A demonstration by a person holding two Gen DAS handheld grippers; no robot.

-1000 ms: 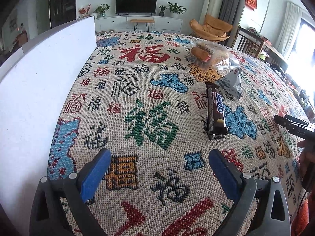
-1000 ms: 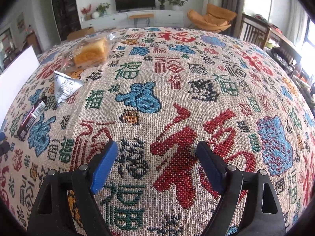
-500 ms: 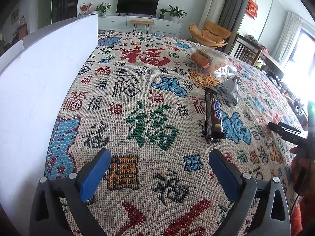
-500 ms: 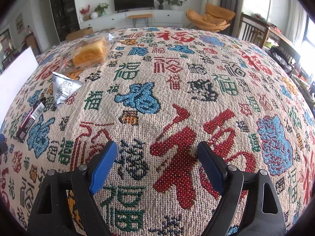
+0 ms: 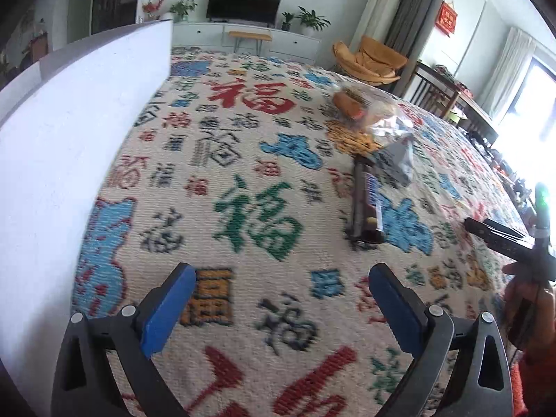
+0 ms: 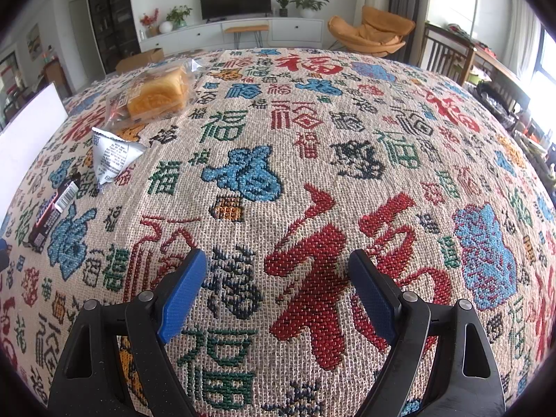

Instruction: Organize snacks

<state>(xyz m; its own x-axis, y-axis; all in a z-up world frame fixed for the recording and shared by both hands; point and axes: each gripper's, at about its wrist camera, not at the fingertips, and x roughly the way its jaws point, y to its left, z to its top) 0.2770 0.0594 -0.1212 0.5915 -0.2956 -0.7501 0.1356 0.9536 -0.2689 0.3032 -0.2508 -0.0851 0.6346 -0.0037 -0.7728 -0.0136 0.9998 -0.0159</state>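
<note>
Both grippers (image 5: pixel 282 307) (image 6: pixel 278 293) have black frames, blue textured jaws, silver screws.

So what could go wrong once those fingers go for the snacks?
The chocolate bar lies flat on the woven tablecloth, so the fingers might snag the cloth. The small white packet touches the bar's far end and may get dragged along. The bread sits in a loose clear bag that could slip or squash.

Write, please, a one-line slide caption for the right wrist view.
Open right hand-held gripper above patterned tablecloth; bagged bread, white packet, chocolate bar at left.
</note>
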